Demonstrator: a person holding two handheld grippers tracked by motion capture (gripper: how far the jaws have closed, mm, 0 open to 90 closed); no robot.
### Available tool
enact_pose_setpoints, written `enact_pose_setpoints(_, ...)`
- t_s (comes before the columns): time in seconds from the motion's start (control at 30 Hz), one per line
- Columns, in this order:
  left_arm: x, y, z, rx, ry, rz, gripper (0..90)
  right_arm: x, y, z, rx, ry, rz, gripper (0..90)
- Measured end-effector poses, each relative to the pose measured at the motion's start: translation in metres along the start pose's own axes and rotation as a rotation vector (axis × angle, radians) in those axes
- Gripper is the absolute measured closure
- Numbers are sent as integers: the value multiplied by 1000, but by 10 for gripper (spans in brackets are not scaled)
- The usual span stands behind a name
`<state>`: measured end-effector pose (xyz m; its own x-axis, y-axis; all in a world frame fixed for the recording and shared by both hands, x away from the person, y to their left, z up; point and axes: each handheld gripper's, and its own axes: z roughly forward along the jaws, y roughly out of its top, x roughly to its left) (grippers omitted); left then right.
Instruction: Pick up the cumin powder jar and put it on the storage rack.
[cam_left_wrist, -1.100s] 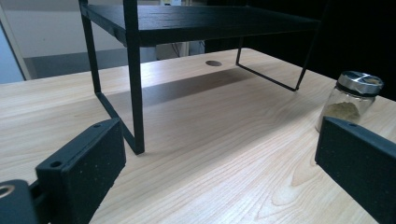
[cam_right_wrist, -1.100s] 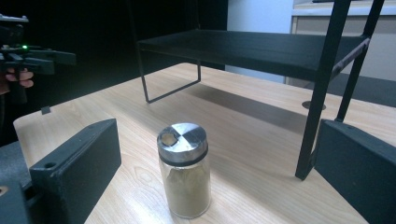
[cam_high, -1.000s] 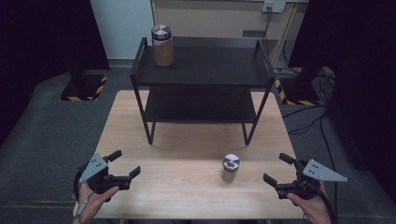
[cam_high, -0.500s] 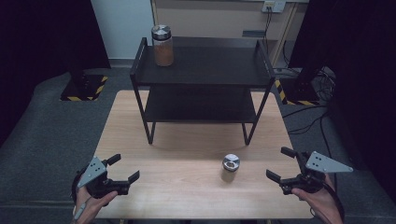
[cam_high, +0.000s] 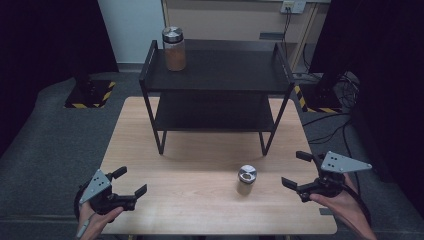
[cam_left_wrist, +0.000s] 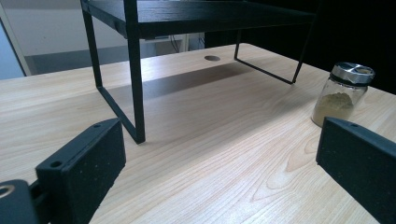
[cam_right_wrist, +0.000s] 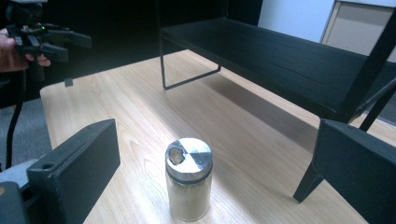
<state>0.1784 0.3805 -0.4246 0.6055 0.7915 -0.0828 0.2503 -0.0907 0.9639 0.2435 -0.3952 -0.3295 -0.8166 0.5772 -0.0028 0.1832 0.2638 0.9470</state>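
Note:
A small glass jar with a silver lid and pale powder stands on the wooden table, in front of a black two-tier shelf. A taller jar of orange-brown powder stands on the shelf's top left corner. My right gripper is open at the table's right front, a short way right of the small jar, which sits ahead between its jaws. My left gripper is open at the left front corner, empty, with the small jar far off to its right.
The shelf's thin legs stand on the table's middle. Cables lie on the grey floor to the right. A black-and-yellow striped base sits on the floor at back left. In the right gripper view the other gripper is held at far left.
My right gripper has drifted right and slightly up toward the table's right edge. The left gripper has shifted a little lower. Both stay open, and the jars have not moved.

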Motion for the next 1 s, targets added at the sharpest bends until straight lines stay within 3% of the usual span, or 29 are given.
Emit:
enact_pose_setpoints(0.6, 1, -1, -4, -3, -3, 17, 4, -10, 25, 31, 106, 49, -32, 17)
enact_pose_setpoints(1.0, 0, -1, -3, 5, -10, 19, 5, -19, 22, 64, 185, 114, -39, 20)
